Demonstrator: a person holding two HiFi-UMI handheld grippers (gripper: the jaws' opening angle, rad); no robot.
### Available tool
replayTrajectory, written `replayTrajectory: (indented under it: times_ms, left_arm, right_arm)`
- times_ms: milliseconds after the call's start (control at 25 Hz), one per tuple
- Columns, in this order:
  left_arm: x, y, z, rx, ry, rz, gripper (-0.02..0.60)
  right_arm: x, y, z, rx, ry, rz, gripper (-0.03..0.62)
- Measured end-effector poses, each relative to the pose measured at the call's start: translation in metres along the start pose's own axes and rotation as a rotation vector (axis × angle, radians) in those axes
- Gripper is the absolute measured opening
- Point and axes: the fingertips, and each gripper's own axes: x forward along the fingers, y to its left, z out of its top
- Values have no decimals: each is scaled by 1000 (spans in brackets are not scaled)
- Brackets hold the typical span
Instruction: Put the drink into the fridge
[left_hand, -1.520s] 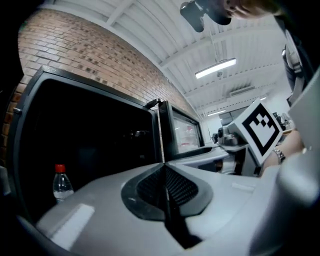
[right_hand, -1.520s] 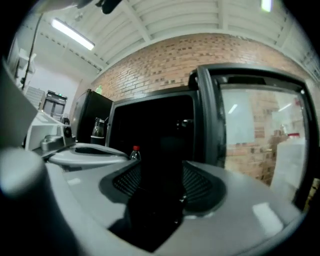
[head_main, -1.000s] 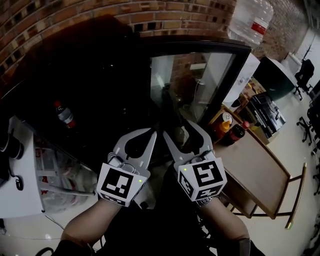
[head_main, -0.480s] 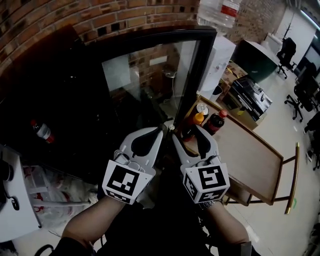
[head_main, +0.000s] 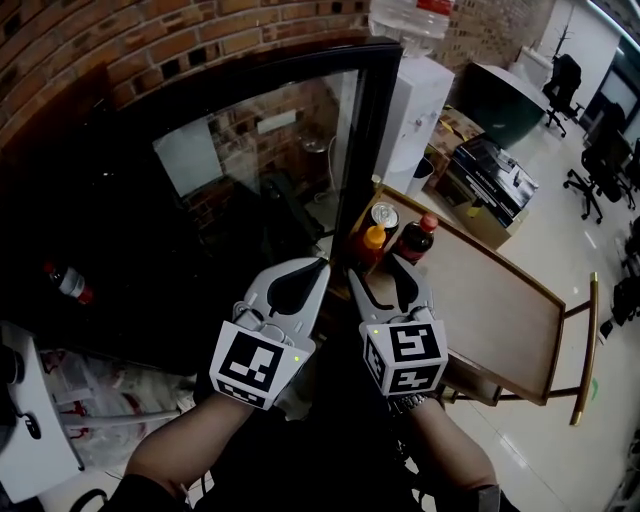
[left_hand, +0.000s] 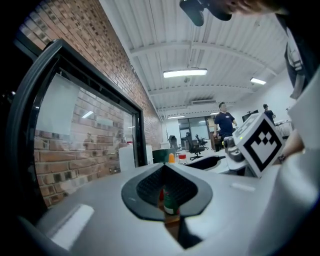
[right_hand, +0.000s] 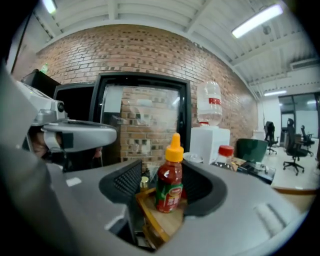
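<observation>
Three containers stand at the near corner of a wooden table (head_main: 490, 310): a dark cola bottle (head_main: 415, 238) with a red cap, a silver can (head_main: 384, 215) and a red sauce bottle (head_main: 372, 243) with an orange cap. My right gripper (head_main: 376, 268) is open just short of them. In the right gripper view the sauce bottle (right_hand: 170, 182) shows between the jaws, untouched, with the cola cap (right_hand: 225, 151) behind. My left gripper (head_main: 324, 264) is beside it, tips together, empty. The black fridge's glass door (head_main: 260, 170) stands to the left of the table.
A white water dispenser (head_main: 415, 100) with a jug stands behind the table. Another bottle (head_main: 68, 284) shows in the dark at far left. A white unit (head_main: 25, 420) sits lower left. Office chairs (head_main: 590, 160) and a person (left_hand: 225, 120) are far off.
The view has swung right. The table and its bottles have come closer to both grippers, which moved toward them together. Neither gripper's jaws have changed.
</observation>
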Motion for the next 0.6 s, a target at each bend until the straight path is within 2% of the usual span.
replayTrajectory:
  times_ms: [600]
  left_arm:
    - [30,11,-13,-69,33,-5,3]
  right_arm:
    - [46,-17,-36,64,111,9,270]
